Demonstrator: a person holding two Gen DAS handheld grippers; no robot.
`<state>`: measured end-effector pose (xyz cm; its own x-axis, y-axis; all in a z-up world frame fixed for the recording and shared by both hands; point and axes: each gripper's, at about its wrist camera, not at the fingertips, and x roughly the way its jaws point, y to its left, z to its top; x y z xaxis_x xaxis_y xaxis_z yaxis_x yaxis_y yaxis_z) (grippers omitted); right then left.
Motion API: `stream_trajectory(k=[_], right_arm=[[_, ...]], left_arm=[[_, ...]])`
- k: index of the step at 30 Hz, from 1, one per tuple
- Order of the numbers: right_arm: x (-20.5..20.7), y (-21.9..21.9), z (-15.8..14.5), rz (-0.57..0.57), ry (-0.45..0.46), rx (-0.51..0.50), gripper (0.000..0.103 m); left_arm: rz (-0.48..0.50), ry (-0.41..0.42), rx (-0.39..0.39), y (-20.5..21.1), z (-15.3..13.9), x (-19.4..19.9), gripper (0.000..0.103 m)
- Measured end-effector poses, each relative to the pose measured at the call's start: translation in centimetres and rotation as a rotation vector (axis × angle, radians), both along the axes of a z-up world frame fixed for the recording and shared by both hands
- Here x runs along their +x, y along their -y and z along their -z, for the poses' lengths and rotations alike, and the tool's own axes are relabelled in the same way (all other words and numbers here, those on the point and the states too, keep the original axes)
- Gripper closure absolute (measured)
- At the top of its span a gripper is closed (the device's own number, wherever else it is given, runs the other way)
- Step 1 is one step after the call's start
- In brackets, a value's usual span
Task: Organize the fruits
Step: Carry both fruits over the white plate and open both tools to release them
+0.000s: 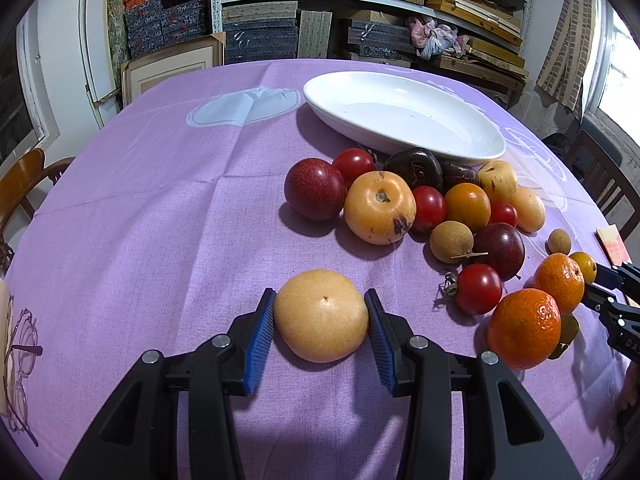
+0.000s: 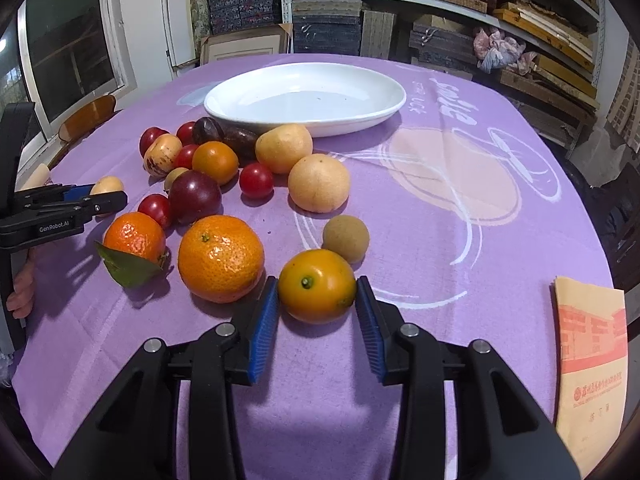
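From my left wrist view, my left tongs point(image 1: 320, 322) pinch a pale yellow round fruit point(image 1: 321, 315) that rests on the table point(image 1: 160, 200); the white plate point(image 1: 404, 118) waits empty behind the fruit heap.

From my right wrist view, my right tongs point(image 2: 317, 300) pinch a small orange citrus point(image 2: 317, 285), touching a mandarin point(image 2: 221, 258). I should lift straight up, gently.

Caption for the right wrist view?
Right hand-held gripper closed on an orange fruit near the empty white dish.
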<state>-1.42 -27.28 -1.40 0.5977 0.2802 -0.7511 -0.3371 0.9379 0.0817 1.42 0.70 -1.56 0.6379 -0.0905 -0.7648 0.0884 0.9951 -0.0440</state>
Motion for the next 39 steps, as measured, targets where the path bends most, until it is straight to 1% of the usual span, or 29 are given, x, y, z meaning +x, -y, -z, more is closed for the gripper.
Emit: stream_trajectory(k=[6, 11, 13, 16, 17, 19, 22, 25, 28, 29, 33, 36, 39], right_arm=[[-0.2, 1.1, -0.3, 0.029, 0.013, 0.053, 0.065], [-0.4, 1.4, -0.5, 0.035, 0.016, 0.066, 0.065], [-0.6, 1.4, -0.7, 0.035, 0.022, 0.073, 0.065], [-0.7, 1.4, -0.9, 0.035, 0.028, 0.077, 0.065], [-0.8, 1.4, -1.0, 0.036, 0.03, 0.079, 0.065], [-0.7, 1.5, -1.7, 0.036, 0.039, 0.088, 0.065], [0.1, 1.0, -4.1, 0.007, 0.073, 0.09, 0.065], [3.1, -0.5, -6.9, -0.025, 0.119, 0.071, 0.065], [8.0, -2.4, -7.8, -0.031, 0.128, 0.04, 0.065], [10.0, -3.1, -7.7, -0.028, 0.121, 0.032, 0.065], [15.8, -4.7, -6.3, -0.017, 0.073, 0.007, 0.065], [18.6, -5.8, -5.3, -0.026, 0.045, -0.022, 0.065], [20.2, -6.7, -4.4, -0.037, 0.023, -0.044, 0.064]], left_arm=[[0.0, 0.0, -0.003, 0.0, 0.0, 0.0, 0.058], [0.006, 0.002, -0.026, -0.2, -0.2, 0.1, 0.058], [0.012, 0.017, -0.032, -0.1, -0.5, -0.1, 0.058], [0.014, 0.062, -0.017, 0.3, -1.5, -0.5, 0.058], [0.018, 0.065, -0.018, 0.4, -1.7, -0.5, 0.058], [0.039, 0.054, -0.017, 0.7, -2.5, 0.1, 0.058], [0.06, 0.063, 0.023, 1.7, -4.1, 1.8, 0.058], [0.078, 0.098, 0.054, 3.3, -6.2, 4.9, 0.058], [0.101, 0.089, 0.044, 5.0, -7.0, 8.9, 0.058], [0.101, 0.086, 0.045, 5.4, -6.8, 10.1, 0.058], [0.083, 0.043, 0.062, 6.8, -5.4, 15.0, 0.058], [0.084, 0.014, 0.065, 7.1, -4.6, 17.2, 0.058], [0.076, -0.001, 0.073, 7.1, -3.9, 18.9, 0.058]])
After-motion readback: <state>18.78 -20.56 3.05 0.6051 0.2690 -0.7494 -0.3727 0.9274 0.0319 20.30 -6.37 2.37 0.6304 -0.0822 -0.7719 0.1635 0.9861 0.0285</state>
